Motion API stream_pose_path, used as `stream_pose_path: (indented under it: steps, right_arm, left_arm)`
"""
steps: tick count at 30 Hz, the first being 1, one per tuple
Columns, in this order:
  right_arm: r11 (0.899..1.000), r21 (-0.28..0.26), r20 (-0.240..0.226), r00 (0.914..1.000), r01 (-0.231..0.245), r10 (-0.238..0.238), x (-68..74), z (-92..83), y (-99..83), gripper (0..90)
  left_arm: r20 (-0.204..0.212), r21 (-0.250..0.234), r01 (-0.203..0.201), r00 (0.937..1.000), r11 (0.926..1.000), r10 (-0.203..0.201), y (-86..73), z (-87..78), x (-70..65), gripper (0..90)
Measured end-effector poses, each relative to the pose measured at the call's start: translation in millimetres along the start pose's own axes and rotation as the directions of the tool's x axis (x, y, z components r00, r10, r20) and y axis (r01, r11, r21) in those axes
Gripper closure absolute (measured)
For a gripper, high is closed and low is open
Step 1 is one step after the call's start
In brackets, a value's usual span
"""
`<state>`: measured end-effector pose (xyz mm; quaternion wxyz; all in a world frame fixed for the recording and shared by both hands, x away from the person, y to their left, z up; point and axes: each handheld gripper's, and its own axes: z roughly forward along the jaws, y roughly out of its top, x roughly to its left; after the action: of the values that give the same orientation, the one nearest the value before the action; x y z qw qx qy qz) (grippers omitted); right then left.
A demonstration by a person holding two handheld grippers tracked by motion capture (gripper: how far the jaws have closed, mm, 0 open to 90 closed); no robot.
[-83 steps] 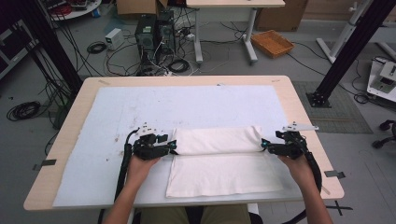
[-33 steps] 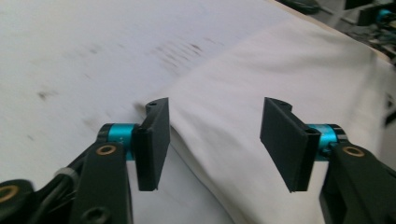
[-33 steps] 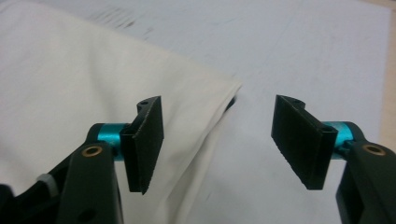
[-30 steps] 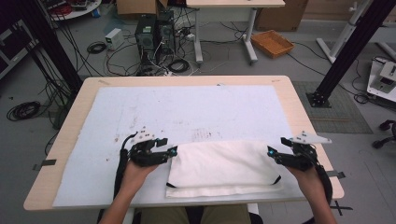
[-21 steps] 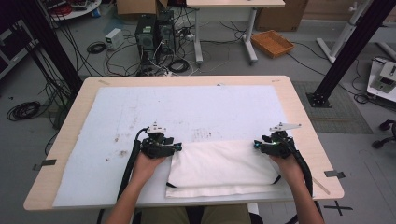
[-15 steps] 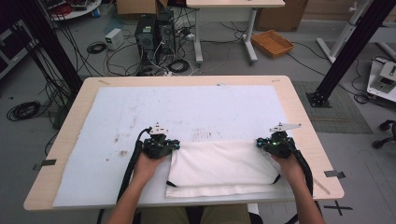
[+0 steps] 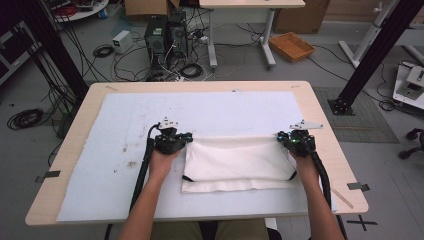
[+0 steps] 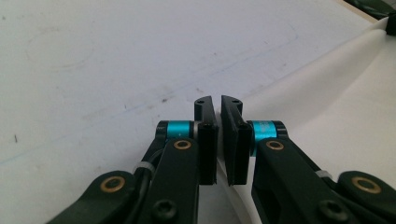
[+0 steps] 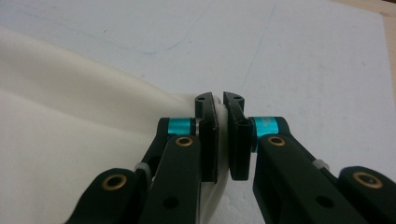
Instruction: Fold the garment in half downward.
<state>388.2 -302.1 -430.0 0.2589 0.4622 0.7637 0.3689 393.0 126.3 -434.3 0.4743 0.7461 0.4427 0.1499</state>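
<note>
A: What do you see at the left side?

B: The left gripper (image 7: 187,138) is at the far left corner of the white cloth (image 7: 235,160). In the left gripper view its jaws stand together and pinch a thin edge of the cloth (image 8: 327,93) between the pads.

A: And where does the cloth lie?

B: It lies folded on the white mat (image 7: 125,165) that covers the wooden table (image 7: 65,150), in the near half, between the two hands. A dark trim shows at its near corners.

A: And the right side?

B: The right gripper (image 7: 281,137) is at the far right corner. Its jaws are also closed, with a fold of the cloth (image 9: 93,116) clamped between them. The far edge of the cloth runs almost straight from one gripper to the other.
</note>
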Motion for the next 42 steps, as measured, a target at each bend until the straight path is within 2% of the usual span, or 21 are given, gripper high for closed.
stream_pose_path:
  steps: [1,2,4,6,7,8,12,14,17,20,21,23,25,26,27,28,33,35,40,41,42]
  right_arm:
    - [1.000,0.002,0.006,1.0000,-0.005,0.005,0.6,0.5,0.0,84.5]
    - [1.000,0.001,0.009,0.9999,-0.007,0.007,0.6,0.9,-0.4,82.2]
    - [1.000,-0.001,0.023,0.9994,-0.025,0.025,1.0,-1.3,-1.1,66.8]
    - [1.000,-0.008,0.034,0.9990,-0.028,0.028,0.6,-4.0,-1.1,63.1]
    - [0.999,-0.027,0.037,0.9988,-0.030,0.031,-0.4,-12.4,-1.5,54.4]
    - [0.999,-0.034,0.037,0.9988,-0.031,0.032,-0.7,-17.3,-2.1,51.0]
    - [0.995,-0.071,-0.030,0.9972,-0.071,0.069,-0.9,-36.2,-9.9,46.0]
    - [0.996,-0.065,-0.059,0.9963,-0.067,0.063,1.1,-42.5,-16.4,45.7]
    - [0.998,-0.051,-0.076,0.9962,-0.046,0.042,4.3,-47.0,-23.4,45.4]
    - [0.999,-0.033,-0.114,0.9933,-0.027,0.023,11.9,-56.9,-35.6,45.1]
    - [0.999,-0.033,-0.114,0.9933,-0.027,0.023,11.9,-56.9,-35.6,45.1]
    - [0.999,-0.027,-0.126,0.9917,-0.028,0.025,15.5,-60.9,-40.4,45.1]
    - [1.000,0.012,-0.116,0.9933,-0.001,0.002,21.6,-65.4,-43.2,45.3]
    - [1.000,0.012,-0.116,0.9933,-0.001,0.002,21.6,-65.4,-43.2,45.3]
    - [1.000,0.014,-0.105,0.9945,0.009,-0.007,23.5,-70.6,-44.1,45.8]
    - [1.000,0.013,-0.100,0.9949,0.009,-0.008,23.8,-74.0,-44.5,46.1]
    - [1.000,0.017,-0.077,0.9971,0.003,-0.002,18.3,-90.4,-48.0,46.3]
    - [1.000,0.028,-0.078,0.9969,0.002,0.000,17.1,-92.2,-48.7,46.5]
    - [0.992,0.124,-0.112,0.9937,0.009,0.005,17.4,-83.5,-55.1,61.1]
    - [0.992,0.124,-0.112,0.9937,0.009,0.005,17.4,-83.5,-55.1,61.1]
    - [0.991,0.135,-0.122,0.9925,0.018,-0.001,17.9,-81.3,-55.8,68.1]
  left_arm:
    - [-0.012,-0.007,-0.005,0.9999,1.0000,0.005,0.0,-0.1,-0.1,81.8]
    - [-0.018,-0.004,0.003,0.9998,1.0000,-0.003,0.0,-0.8,0.4,73.1]
    - [-0.005,-0.004,0.032,0.9995,0.9995,-0.032,0.0,-5.3,1.4,60.8]
    - [-0.008,-0.013,0.026,0.9996,0.9996,-0.026,-0.5,-9.2,0.5,59.4]
    - [0.003,-0.020,0.017,0.9998,0.9997,-0.017,-2.6,-17.7,-1.3,58.0]
    - [0.015,-0.023,0.020,0.9997,0.9995,-0.020,-4.3,-21.6,-2.4,57.0]
    - [0.048,-0.023,0.008,0.9988,0.9997,-0.007,-15.8,-36.2,-9.3,56.4]
    - [0.067,-0.014,0.004,0.9978,0.9999,-0.003,-23.4,-42.1,-13.8,56.2]
    - [0.061,-0.004,0.007,0.9981,1.0000,-0.007,-31.5,-48.0,-18.3,56.2]
    - [0.077,0.000,0.045,0.9960,0.9990,-0.045,-45.5,-58.0,-21.9,56.2]
    - [0.077,0.000,0.045,0.9960,0.9990,-0.045,-45.5,-58.0,-21.9,56.2]
    - [0.110,0.005,0.046,0.9928,0.9989,-0.046,-49.6,-59.9,-24.2,56.3]
    - [0.129,0.022,0.025,0.9912,0.9995,-0.028,-52.1,-60.2,-33.2,56.5]
    - [0.129,0.022,0.025,0.9912,0.9995,-0.028,-52.1,-60.2,-33.2,56.5]
    - [0.111,0.044,-0.002,0.9938,0.9990,-0.003,-54.9,-59.4,-39.1,56.5]
    - [0.102,0.054,-0.006,0.9947,0.9985,0.000,-56.7,-59.1,-40.9,56.6]
    - [0.066,0.078,-0.002,0.9978,0.9969,-0.003,-61.6,-63.4,-45.5,59.2]
    - [0.070,0.081,-0.008,0.9975,0.9967,0.002,-62.1,-64.1,-46.2,62.6]
    - [0.086,0.095,-0.043,0.9957,0.9946,0.035,-64.6,-62.3,-49.7,74.6]
    - [0.086,0.095,-0.043,0.9957,0.9946,0.035,-64.6,-62.3,-49.7,78.3]
    - [0.087,0.092,-0.053,0.9952,0.9943,0.045,-64.5,-62.3,-50.2,78.3]
